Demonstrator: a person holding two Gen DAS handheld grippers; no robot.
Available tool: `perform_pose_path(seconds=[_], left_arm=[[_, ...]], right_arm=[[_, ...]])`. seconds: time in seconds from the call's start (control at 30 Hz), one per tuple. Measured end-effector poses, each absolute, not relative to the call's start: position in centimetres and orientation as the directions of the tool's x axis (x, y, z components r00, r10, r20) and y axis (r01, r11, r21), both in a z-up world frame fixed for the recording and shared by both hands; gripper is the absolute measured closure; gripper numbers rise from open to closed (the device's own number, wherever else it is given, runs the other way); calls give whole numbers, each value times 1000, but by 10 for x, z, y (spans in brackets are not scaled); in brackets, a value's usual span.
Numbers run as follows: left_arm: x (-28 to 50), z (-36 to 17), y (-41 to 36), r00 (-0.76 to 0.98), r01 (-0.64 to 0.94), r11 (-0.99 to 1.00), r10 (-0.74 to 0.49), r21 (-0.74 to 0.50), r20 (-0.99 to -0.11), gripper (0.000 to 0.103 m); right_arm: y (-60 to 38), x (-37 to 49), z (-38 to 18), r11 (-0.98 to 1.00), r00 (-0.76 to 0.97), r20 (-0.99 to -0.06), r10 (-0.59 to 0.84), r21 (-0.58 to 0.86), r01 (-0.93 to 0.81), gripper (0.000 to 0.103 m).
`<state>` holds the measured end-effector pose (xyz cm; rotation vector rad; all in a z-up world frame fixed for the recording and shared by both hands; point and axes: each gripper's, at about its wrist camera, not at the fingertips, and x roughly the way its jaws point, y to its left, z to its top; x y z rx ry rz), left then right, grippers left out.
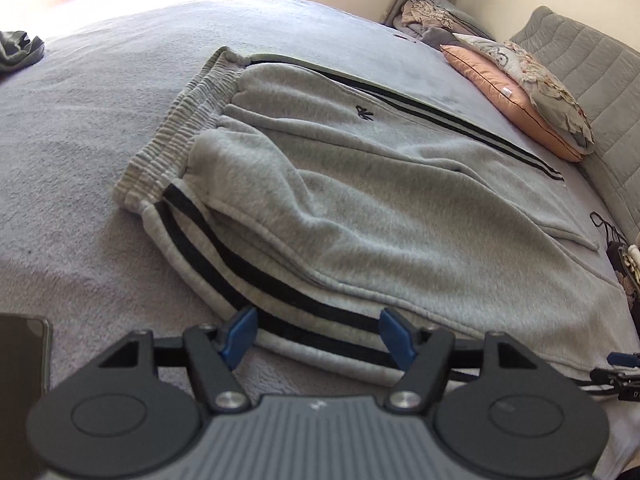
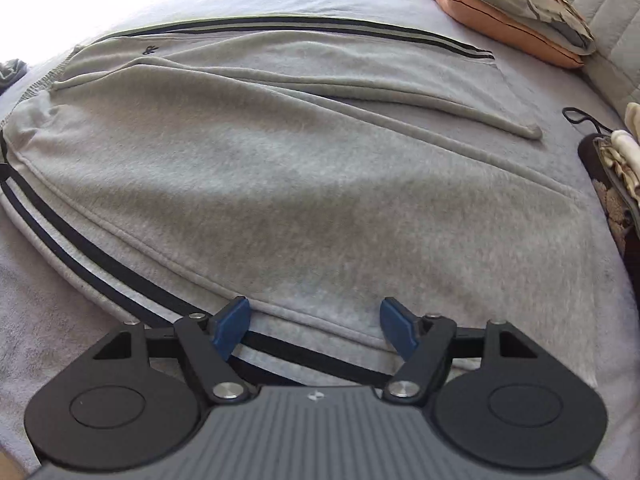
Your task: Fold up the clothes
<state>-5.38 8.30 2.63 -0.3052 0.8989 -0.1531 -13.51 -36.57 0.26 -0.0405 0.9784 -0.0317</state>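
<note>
Left wrist view: your left gripper (image 1: 316,336) and right gripper (image 2: 316,326) hover, fingers spread, over the sweatpants' (image 1: 360,208) striped near edge; pinch it, then fold across the bed (image 1: 100,120).

We find no readable text — just a small black embroidered emblem (image 1: 364,113) on the grey sweatpants (image 1: 360,208), shape unclear. A tiny white mark (image 2: 315,396) sits on the right tool body — not legible. A small white tag (image 1: 507,90) on the orange pillow (image 1: 504,92), blank to us.
</note>
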Motion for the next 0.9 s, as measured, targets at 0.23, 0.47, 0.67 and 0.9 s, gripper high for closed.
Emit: perform_pose_path(seconds=[0.23, 0.47, 0.67, 0.9], left_arm=[[-42, 42, 105, 671, -62, 942, -206, -330, -713, 30], [-27, 51, 92, 684, -10, 936, -251, -352, -685, 30], [11, 68, 62, 672, 138, 951, -294, -276, -679, 28], [99, 71, 17, 626, 245, 937, -348, -249, -698, 22]], right_arm=[[-429, -158, 12, 928, 523, -786, -329, -166, 334, 28], [-415, -149, 38, 953, 678, -684, -268, -86, 290, 28], [-412, -105, 52, 988, 753, -655, -66, 65, 143, 28], [-356, 16, 69, 991, 724, -677, 131, 61, -122, 28]])
